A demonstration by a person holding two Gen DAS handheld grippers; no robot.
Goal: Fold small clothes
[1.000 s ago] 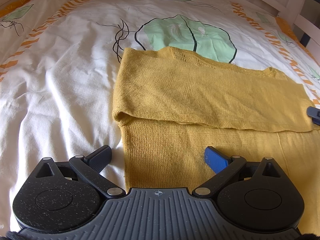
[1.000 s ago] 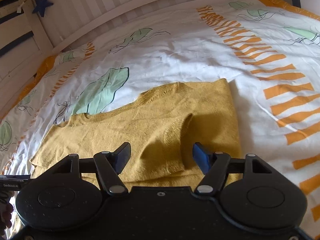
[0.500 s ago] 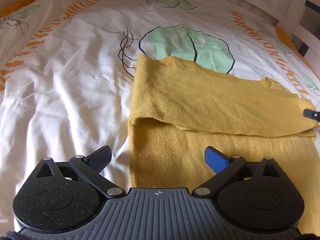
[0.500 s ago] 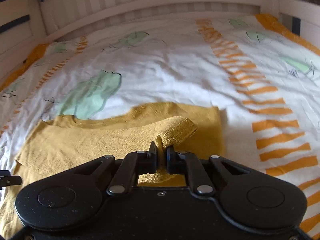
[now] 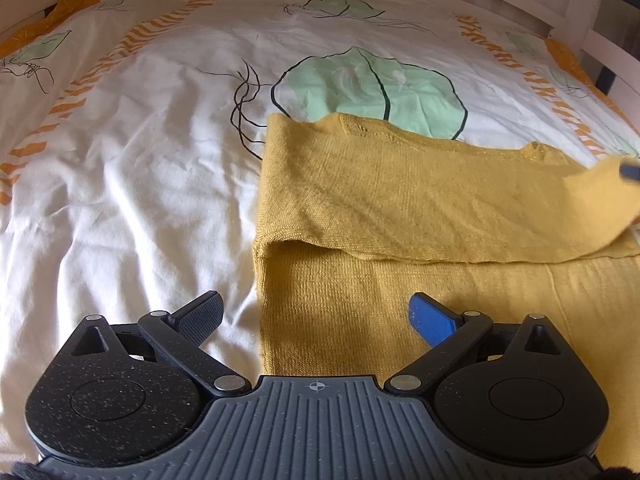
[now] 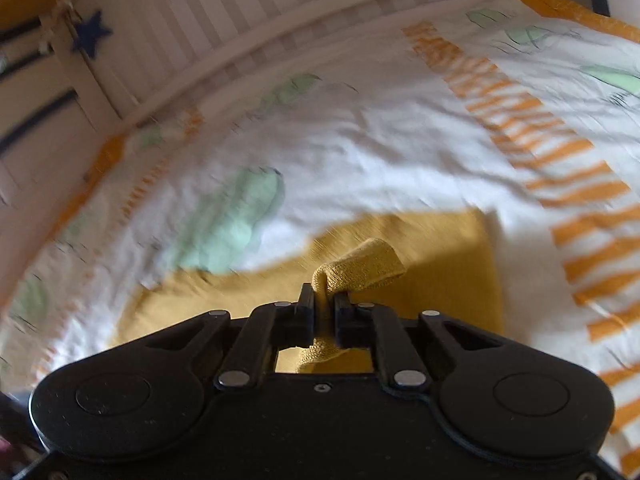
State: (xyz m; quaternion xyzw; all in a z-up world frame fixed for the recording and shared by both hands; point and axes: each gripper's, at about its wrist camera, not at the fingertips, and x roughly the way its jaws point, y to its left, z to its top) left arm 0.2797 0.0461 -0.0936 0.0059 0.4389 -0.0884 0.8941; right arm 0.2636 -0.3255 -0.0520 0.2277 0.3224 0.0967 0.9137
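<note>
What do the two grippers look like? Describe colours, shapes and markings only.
The left gripper has a ribbed grey body with a crosshair mark, two round speckled black discs, silver rivets, one black textured pad and one blue pad. The right gripper is all black, with matching discs, rivets and linkage arms.

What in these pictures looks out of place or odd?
Little stands out. The yellow knit garment lies half folded on the bedspread, and the right gripper pinches a bunched strip of it. The left gripper is open, holding nothing. The right view is blurred.
</note>
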